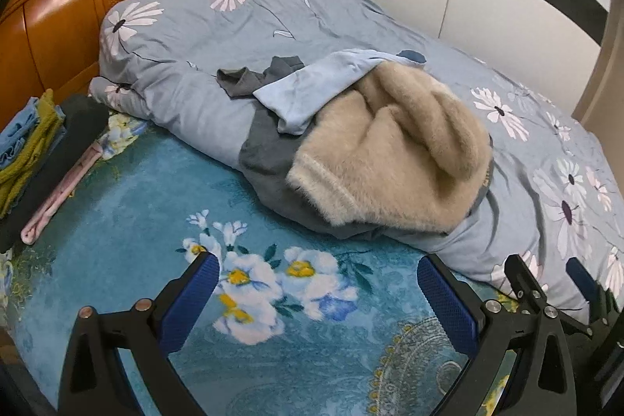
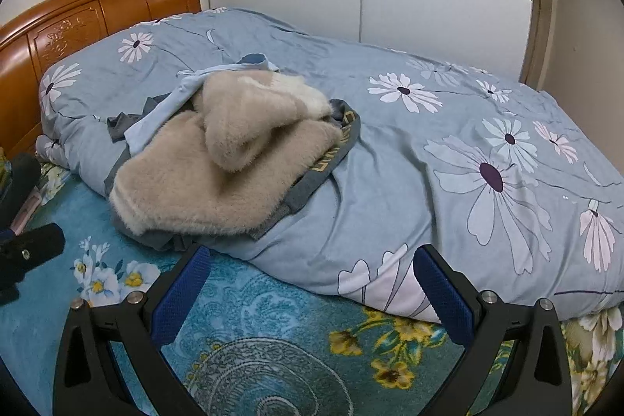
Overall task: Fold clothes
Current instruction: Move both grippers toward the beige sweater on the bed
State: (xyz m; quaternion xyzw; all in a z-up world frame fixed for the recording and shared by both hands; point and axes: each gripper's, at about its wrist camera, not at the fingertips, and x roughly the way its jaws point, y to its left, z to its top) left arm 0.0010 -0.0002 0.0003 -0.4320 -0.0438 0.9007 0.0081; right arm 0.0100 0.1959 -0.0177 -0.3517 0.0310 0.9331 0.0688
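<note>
The unfolded clothes pile (image 1: 390, 158) lies on the quilt (image 2: 390, 182), ahead of both tongs, its long axis running near-left to far-right. Left tongs (image 1: 318, 293) and right tongs (image 2: 312, 285) stand wide, empty. Right appears nearer.

My left gripper (image 1: 318, 291) and right gripper (image 2: 312, 283) match: black angular frames, silver round screws, and blue dimpled pads (image 1: 448, 303) lining the jaws.
</note>
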